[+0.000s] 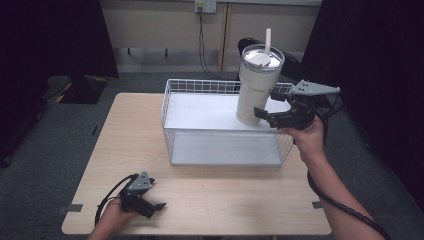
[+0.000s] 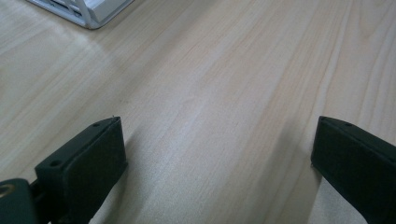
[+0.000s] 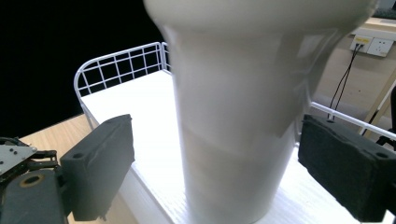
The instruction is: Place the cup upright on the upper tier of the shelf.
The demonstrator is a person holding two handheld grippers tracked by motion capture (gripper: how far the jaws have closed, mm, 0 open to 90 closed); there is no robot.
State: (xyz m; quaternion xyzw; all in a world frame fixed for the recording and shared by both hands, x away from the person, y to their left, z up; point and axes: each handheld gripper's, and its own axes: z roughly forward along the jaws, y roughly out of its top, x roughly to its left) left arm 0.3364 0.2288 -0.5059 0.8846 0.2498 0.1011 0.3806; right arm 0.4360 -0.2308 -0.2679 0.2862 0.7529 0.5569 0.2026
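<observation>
A tall cream tumbler (image 1: 254, 92) with a lid and a white straw (image 1: 268, 39) stands upright at the right end of the white upper shelf (image 1: 200, 112) of a wire basket (image 1: 200, 82). My right gripper (image 1: 270, 104) is open at the tumbler's lower part. In the right gripper view the tumbler (image 3: 238, 116) stands between the jaws of that gripper (image 3: 215, 168), with a gap on each side. My left gripper (image 1: 156, 195) rests open near the front left of the wooden table (image 1: 225, 195). Between the jaws of this gripper (image 2: 219, 158) lies bare tabletop (image 2: 210, 70).
The basket takes up the middle and back of the table, with a lower white shelf (image 1: 225, 149) facing me. Its wire rim (image 3: 116, 60) rises behind the tumbler. A corner of the basket (image 2: 88, 11) lies ahead of the left gripper. Cables and a wall socket (image 1: 205, 6) are beyond the table.
</observation>
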